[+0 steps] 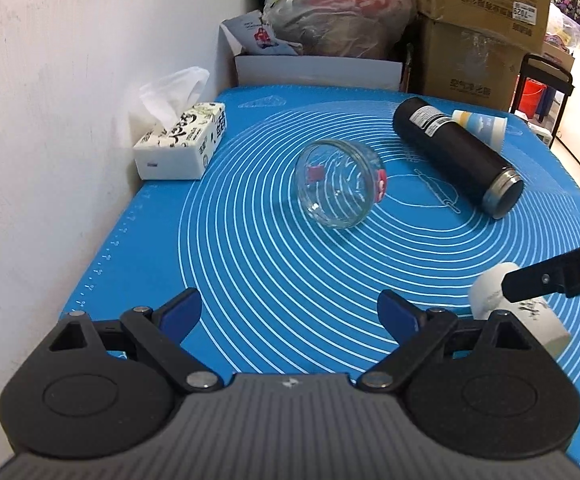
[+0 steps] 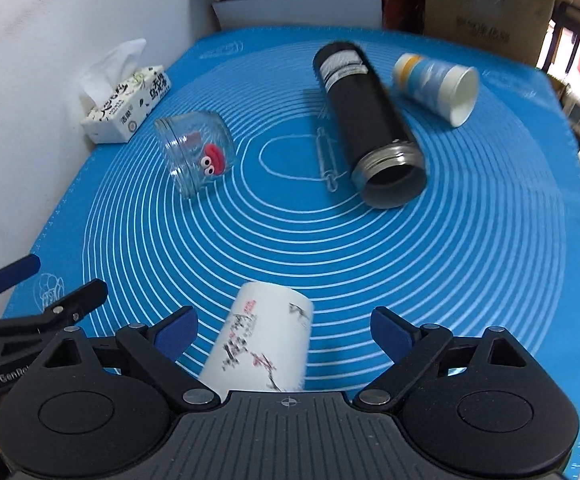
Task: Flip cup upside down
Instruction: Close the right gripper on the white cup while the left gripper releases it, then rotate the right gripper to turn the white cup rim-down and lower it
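Note:
A white cup with ink-painting print (image 2: 262, 344) lies on its side on the blue mat (image 2: 470, 280), between the open fingers of my right gripper (image 2: 286, 330), untouched by the pads. It also shows in the left wrist view (image 1: 530, 320), partly hidden behind a right gripper finger (image 1: 550, 276). My left gripper (image 1: 290, 314) is open and empty above the mat's near edge. A clear glass jar (image 1: 340, 184) with a red sticker lies on its side mid-mat. A blue paper cup (image 2: 438, 84) lies on its side at the far right.
A black thermos (image 2: 370, 124) lies on its side beside the paper cup, mouth toward me. A tissue box (image 1: 182, 144) stands against the white wall at left. Cardboard boxes (image 1: 482, 24) and a plastic bag (image 1: 338, 8) are stacked behind the mat.

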Demonstrator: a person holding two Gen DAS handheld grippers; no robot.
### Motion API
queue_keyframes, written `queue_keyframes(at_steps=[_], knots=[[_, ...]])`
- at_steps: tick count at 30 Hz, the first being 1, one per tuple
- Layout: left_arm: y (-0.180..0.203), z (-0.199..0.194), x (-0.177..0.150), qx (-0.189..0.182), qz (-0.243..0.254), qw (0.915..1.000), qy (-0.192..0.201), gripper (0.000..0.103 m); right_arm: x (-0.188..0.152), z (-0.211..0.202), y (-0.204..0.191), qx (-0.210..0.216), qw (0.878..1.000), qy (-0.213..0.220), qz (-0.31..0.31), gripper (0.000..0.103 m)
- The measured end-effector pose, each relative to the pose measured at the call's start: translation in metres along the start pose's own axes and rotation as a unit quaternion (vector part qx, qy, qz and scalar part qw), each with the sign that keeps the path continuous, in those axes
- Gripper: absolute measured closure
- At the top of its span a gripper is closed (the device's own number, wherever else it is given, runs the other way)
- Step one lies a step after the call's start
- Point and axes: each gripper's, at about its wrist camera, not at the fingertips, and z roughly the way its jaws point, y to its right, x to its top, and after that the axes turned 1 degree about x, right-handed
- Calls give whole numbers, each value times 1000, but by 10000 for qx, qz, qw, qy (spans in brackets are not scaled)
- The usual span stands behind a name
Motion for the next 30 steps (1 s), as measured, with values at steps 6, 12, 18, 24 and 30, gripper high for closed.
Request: queue_keyframes(at_steps=[6, 12, 18, 24, 30], knots=[[-7, 14, 0, 3, -109, 9999, -96, 9, 12, 27, 1, 278, 9983, -414, 309, 21], [-6, 19, -1, 0, -110, 9998, -136, 9, 20, 48, 4, 439, 9950, -734, 511, 45], [-3, 17, -3, 1, -54, 9999, -122, 9, 20, 45, 5, 427, 9962, -591, 479, 51], [-2, 10, -3, -40, -111, 9999, -32, 9, 2, 5, -8, -13, 9972, 748, -31, 51], [3, 0, -8, -82, -87, 9999, 56, 9, -41, -16, -13, -668, 9639, 2479, -704, 51]])
